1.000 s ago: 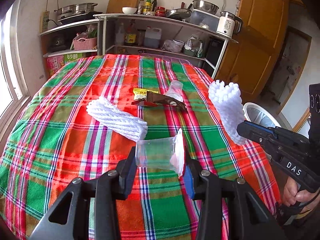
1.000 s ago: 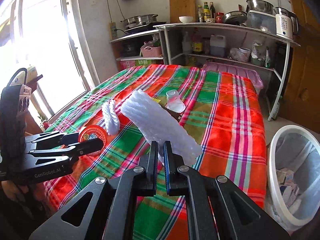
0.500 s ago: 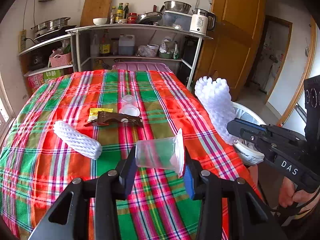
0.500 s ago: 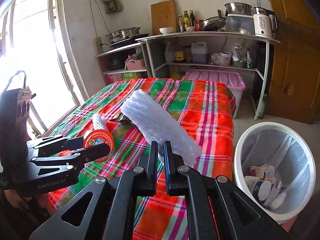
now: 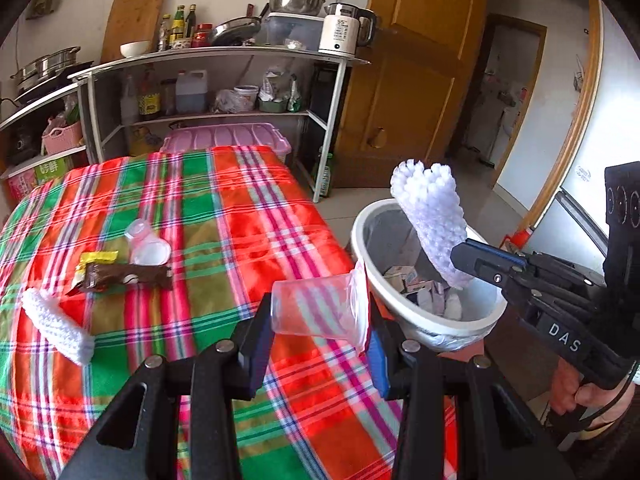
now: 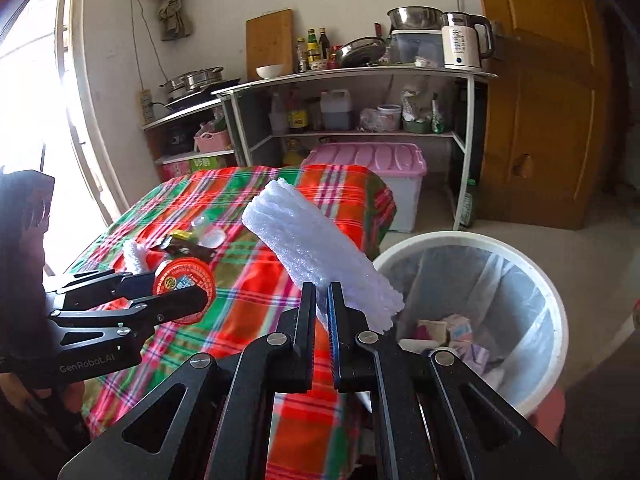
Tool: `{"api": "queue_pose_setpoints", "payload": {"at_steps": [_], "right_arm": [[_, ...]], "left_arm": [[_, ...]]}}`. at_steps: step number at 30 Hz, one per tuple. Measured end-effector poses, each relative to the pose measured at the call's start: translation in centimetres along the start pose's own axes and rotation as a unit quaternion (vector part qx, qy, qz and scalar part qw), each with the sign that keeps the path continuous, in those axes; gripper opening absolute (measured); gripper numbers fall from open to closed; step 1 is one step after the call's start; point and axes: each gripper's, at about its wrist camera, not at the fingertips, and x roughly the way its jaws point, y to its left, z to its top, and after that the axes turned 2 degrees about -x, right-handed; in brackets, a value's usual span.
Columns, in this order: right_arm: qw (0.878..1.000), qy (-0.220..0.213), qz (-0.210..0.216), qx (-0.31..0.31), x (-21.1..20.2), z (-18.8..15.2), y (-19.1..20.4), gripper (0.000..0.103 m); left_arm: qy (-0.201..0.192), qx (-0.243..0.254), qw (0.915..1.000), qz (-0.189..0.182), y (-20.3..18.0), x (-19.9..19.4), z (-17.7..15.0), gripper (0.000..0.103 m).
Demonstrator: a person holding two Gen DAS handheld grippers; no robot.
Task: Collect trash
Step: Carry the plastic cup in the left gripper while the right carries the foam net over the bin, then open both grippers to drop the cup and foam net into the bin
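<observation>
Clear plastic cup (image 5: pixel 316 307) sideways in left claw (image 5: pixel 320 326); white ribbed foam sleeve (image 6: pixel 320 258)

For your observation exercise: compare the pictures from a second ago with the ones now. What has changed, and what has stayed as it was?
Both grippers have swung from over the table toward the white bin. The foam sleeve in the right gripper now hangs over the bin's mouth. The left gripper still clamps the plastic cup. Nothing was let go; the litter on the table lies as before.

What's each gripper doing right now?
Left gripper: closed on a clear plastic cup.
Right gripper: closed on a white foam sleeve.
</observation>
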Motion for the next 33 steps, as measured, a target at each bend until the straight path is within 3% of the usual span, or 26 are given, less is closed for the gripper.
{"api": "queue_pose_setpoints", "payload": {"at_steps": [11, 22, 24, 25, 26, 28, 33], "right_arm": [[0.996, 0.03, -0.074, 0.049, 0.6, -1.0, -8.0, 0.006], [0.991, 0.067, -0.102, 0.062, 2.9, -1.5, -12.0, 0.006], [0.99, 0.071, -0.103, 0.061, 3.2, -1.6, -12.2, 0.009], [0.99, 0.072, -0.108, 0.06, 3.2, -1.8, -12.3, 0.012], [0.989, 0.075, -0.111, 0.059, 3.4, -1.9, -12.3, 0.02], [0.989, 0.077, -0.112, 0.063, 3.4, -2.0, -12.5, 0.029], [0.989, 0.071, -0.111, 0.064, 2.9, -2.2, -12.2, 0.03]], "left_arm": [[0.022, 0.043, 0.9969, -0.063, -6.9, 4.9, 2.4, 0.043], [0.064, 0.056, 0.9935, -0.075, -10.0, 9.0, 2.5, 0.044], [0.066, 0.055, 0.9935, -0.074, -10.1, 9.3, 2.4, 0.051], [0.065, 0.058, 0.9936, -0.071, -10.2, 9.3, 2.4, 0.06], [0.064, 0.062, 0.9938, -0.068, -10.2, 9.4, 2.5, 0.062], [0.065, 0.061, 0.9937, -0.069, -10.1, 9.4, 2.4, 0.062], [0.056, 0.057, 0.9951, -0.057, -9.5, 8.4, 2.4, 0.062]]}}
